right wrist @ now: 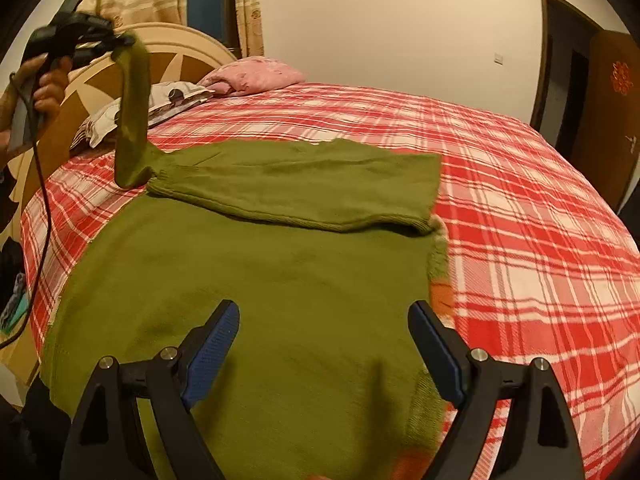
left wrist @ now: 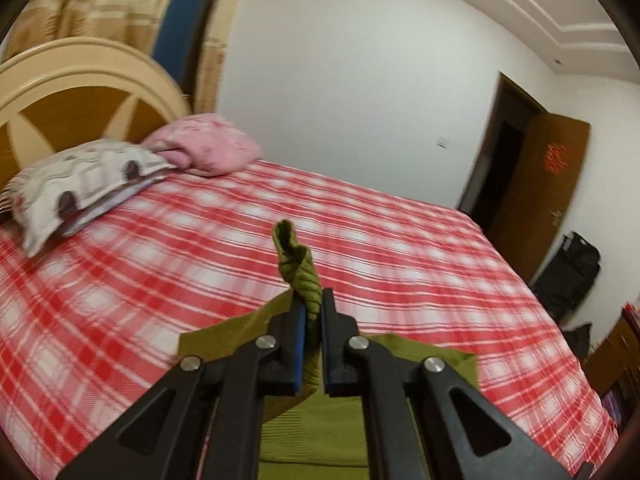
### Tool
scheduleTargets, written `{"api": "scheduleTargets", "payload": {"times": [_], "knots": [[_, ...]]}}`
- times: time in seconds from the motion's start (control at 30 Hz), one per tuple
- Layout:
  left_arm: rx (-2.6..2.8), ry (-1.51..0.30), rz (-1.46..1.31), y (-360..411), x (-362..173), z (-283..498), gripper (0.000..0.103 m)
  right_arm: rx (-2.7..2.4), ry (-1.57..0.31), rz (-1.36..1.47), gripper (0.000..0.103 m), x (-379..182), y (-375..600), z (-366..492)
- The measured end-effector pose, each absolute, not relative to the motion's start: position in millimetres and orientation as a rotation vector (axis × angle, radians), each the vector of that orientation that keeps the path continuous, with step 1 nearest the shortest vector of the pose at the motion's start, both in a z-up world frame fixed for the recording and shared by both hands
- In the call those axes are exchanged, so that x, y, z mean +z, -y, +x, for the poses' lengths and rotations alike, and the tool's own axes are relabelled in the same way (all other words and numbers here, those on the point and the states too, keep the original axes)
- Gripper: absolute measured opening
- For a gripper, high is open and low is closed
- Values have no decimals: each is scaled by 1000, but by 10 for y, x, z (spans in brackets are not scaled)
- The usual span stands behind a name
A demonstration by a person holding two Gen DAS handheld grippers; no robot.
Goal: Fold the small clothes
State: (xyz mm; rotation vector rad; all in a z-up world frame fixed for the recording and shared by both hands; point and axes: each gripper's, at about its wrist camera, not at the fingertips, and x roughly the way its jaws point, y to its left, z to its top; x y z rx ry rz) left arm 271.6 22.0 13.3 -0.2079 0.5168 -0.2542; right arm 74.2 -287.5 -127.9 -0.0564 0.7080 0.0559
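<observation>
A green knit sweater lies flat on the red plaid bed, with one sleeve folded across its upper part. My left gripper is shut on the cuff of the other sleeve and holds it lifted well above the bed. In the right wrist view that sleeve hangs from the left gripper at the far left. My right gripper is open and empty, hovering over the sweater's lower body.
Two pillows, one white patterned and one pink, lie at the headboard. A door stands open on the right. A black bag sits by the bed's right side. A cable hangs from the left hand.
</observation>
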Motion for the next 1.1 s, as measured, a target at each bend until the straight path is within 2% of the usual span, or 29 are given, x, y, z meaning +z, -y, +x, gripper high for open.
{"api": "scheduleTargets", "payload": {"times": [0.27, 0.6, 0.67, 0.73, 0.8, 0.87, 0.9, 0.93, 1.1], "knots": [[-370, -576, -134, 724, -43, 2800, 6, 24, -695, -4, 87, -1289, 3145, 664], [-391, -681, -9, 1566, -717, 2952, 7, -20, -709, 100, 87, -1401, 3409, 685], [-390, -698, 10, 1662, -801, 2980, 8, -20, -713, 103, 87, -1432, 3410, 689], [-411, -711, 28, 1741, -864, 2969, 15, -9, -722, 106, 87, -1468, 3413, 701], [-426, -701, 57, 1775, -856, 2916, 16, -2, -727, 108, 87, -1485, 3403, 700], [-442, -684, 74, 1772, -828, 2871, 29, 9, -724, 117, 87, -1493, 3412, 700], [-445, -666, 85, 1722, -778, 2807, 50, 10, -724, 121, 87, -1493, 3414, 701], [-443, -644, 88, 1679, -740, 2773, 66, 10, -724, 127, 87, -1493, 3415, 707], [-375, -570, 187, 1305, -701, 2618, 74, 0, -727, 110, 87, -1447, 3391, 734]]}}
